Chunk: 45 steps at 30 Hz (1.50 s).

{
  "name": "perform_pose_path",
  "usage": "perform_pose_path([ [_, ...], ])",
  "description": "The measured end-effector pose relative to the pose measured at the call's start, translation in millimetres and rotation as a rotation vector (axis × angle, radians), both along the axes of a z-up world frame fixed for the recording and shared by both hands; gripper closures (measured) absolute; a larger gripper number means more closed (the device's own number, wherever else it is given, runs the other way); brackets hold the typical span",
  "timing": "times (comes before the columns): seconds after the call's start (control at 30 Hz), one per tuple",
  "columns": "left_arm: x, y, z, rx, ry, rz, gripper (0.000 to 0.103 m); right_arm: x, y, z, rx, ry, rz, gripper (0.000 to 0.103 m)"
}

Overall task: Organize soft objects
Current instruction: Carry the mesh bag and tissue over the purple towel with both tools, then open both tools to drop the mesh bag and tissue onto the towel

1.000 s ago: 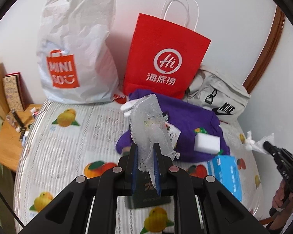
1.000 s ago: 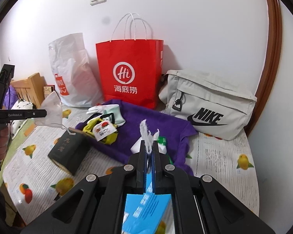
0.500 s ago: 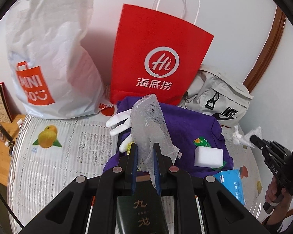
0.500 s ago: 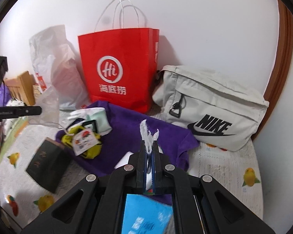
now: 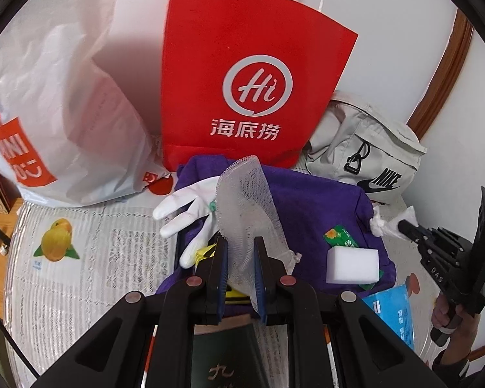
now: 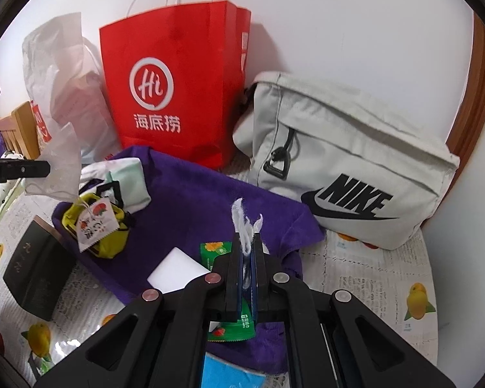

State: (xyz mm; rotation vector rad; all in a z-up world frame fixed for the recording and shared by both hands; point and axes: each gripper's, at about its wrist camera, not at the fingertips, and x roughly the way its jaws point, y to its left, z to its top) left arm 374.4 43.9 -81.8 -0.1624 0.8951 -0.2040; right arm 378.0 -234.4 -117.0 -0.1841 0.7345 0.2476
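1. The red paper bag (image 5: pixel 252 74) is judged the goal and is taken as landmark.
2. A mesh pouch (image 5: pixel 245 207), before the bag, is pinched by the closed left gripper (image 5: pixel 239 268); it should be raised over the rim.
3. A tissue scrap (image 6: pixel 245 231), right of the bag, is clamped by the right gripper (image 6: pixel 247 265).

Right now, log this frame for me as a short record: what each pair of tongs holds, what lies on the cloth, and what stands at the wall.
left tongs: shut on white mesh pouch
right tongs: shut on white tissue
surface: fruit-print table cover
on purple cloth: white glove, white sponge block, green sachet, yellow item with tag
at wall: red paper bag, white plastic bag, grey Nike bag
near edge: dark box, blue packet
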Motion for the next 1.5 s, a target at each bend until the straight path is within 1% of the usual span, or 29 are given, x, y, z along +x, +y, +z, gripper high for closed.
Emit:
perform_pose_path([
  [0.27, 26.7, -20.7, -11.5, -0.007, 0.025, -0.047, 0.088, 10.9, -0.8, -18.6, -0.005, 0.048, 0.002, 0.099],
  [0.43, 42.7, -34.2, -19.8, -0.008, 0.046, -0.076, 0.087, 11.9, 3.3, -24.4, -0.013, 0.059, 0.023, 0.099],
  [0.57, 50.7, -39.4, -31.8, 0.01, 0.072, -0.077, 0.087, 16.0, 3.5, -29.4, -0.006, 0.078, 0.03, 0.099],
  [0.67, 56.6, -39.3, -38.8, -0.007, 0.092, -0.073, 0.087, 16.5, 3.6, -32.7, -0.009, 0.082, 0.032, 0.099],
  [0.8, 65.1, -42.8, -43.7, 0.014, 0.099, -0.075, 0.086, 18.0, 2.7, -35.8, -0.002, 0.088, 0.033, 0.099],
  [1.0, 76.0, -47.0, -51.3, 0.014, 0.115, -0.074, 0.086, 21.5, 3.6, -39.5, 0.014, 0.106, 0.044, 0.099],
  [1.07, 77.6, -48.6, -53.7, 0.018, 0.121, -0.074, 0.077, 21.7, 5.2, -40.9, 0.012, 0.109, 0.052, 0.099],
  [1.1, 78.5, -48.7, -54.5, 0.02, 0.124, -0.071, 0.075, 21.9, 5.2, -41.4, 0.018, 0.112, 0.056, 0.098],
  [1.17, 79.2, -48.4, -55.0, 0.016, 0.122, -0.07, 0.068, 22.5, 4.9, -42.0, 0.033, 0.124, 0.062, 0.095],
  [1.2, 79.2, -48.1, -54.7, 0.018, 0.122, -0.067, 0.065, 22.6, 4.4, -42.1, 0.041, 0.129, 0.062, 0.09],
  [1.23, 79.6, -48.1, -54.5, 0.027, 0.124, -0.059, 0.057, 23.0, 3.7, -42.1, 0.049, 0.136, 0.062, 0.08],
  [1.27, 79.3, -48.5, -53.6, 0.032, 0.12, -0.055, 0.05, 23.1, 3.0, -41.6, 0.056, 0.141, 0.062, 0.075],
  [1.3, 78.8, -48.6, -52.1, 0.032, 0.114, -0.056, 0.049, 21.9, 3.1, -40.5, 0.062, 0.14, 0.063, 0.063],
  [1.33, 77.5, -48.9, -50.2, 0.033, 0.108, -0.058, 0.045, 20.6, 3.0, -38.8, 0.068, 0.136, 0.064, 0.056],
  [1.37, 76.7, -49.6, -48.7, 0.039, 0.107, -0.058, 0.041, 19.2, 2.7, -36.7, 0.074, 0.13, 0.064, 0.054],
  [1.5, 70.3, -50.6, -40.2, 0.075, 0.093, -0.052, 0.038, 16.2, 2.9, -30.7, 0.085, 0.128, 0.07, 0.053],
])
